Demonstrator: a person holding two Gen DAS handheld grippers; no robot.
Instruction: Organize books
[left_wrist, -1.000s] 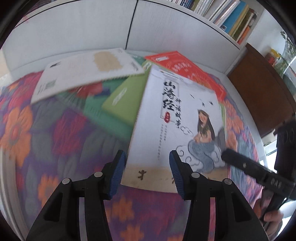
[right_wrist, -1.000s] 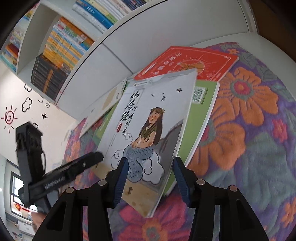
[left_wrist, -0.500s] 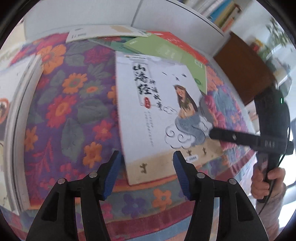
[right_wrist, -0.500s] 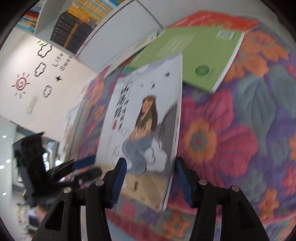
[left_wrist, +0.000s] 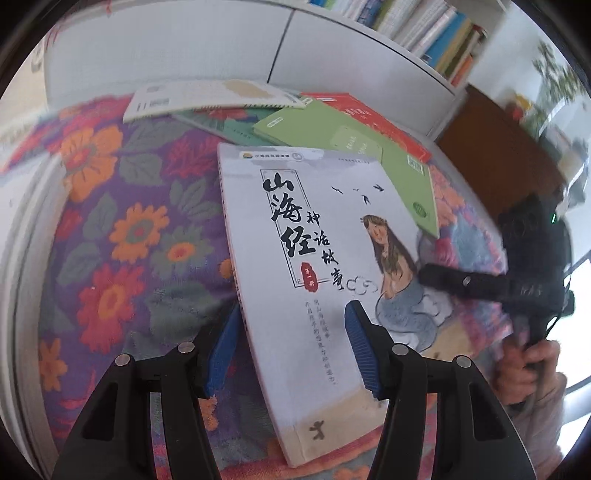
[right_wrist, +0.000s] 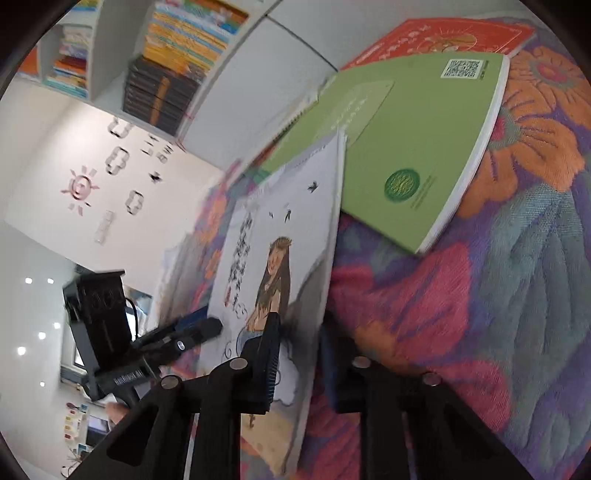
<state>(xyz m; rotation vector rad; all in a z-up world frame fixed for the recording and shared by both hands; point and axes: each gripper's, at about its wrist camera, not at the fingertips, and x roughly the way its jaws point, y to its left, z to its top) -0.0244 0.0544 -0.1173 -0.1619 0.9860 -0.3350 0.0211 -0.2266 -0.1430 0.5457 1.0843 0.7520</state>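
Note:
A white book with a drawn long-haired figure lies on the flowered cloth, nearest me. My left gripper is open: its left finger stands just outside the book's spine and its right finger hovers over the cover, neither pad pressing. My right gripper is shut on the white book at its long right edge, one finger on the cover and one beneath. In the left wrist view the right gripper reaches in from the right, held by a hand. The left gripper shows at the book's far side.
Behind the white book lie a green book, a red book and a white spiral-bound book, overlapping. White shelves with upright books stand behind the table. A brown cabinet is at the right.
The white book has slid off the pile toward me. My right gripper has closed on its right edge. My left gripper has shifted left, so it now straddles the spine.

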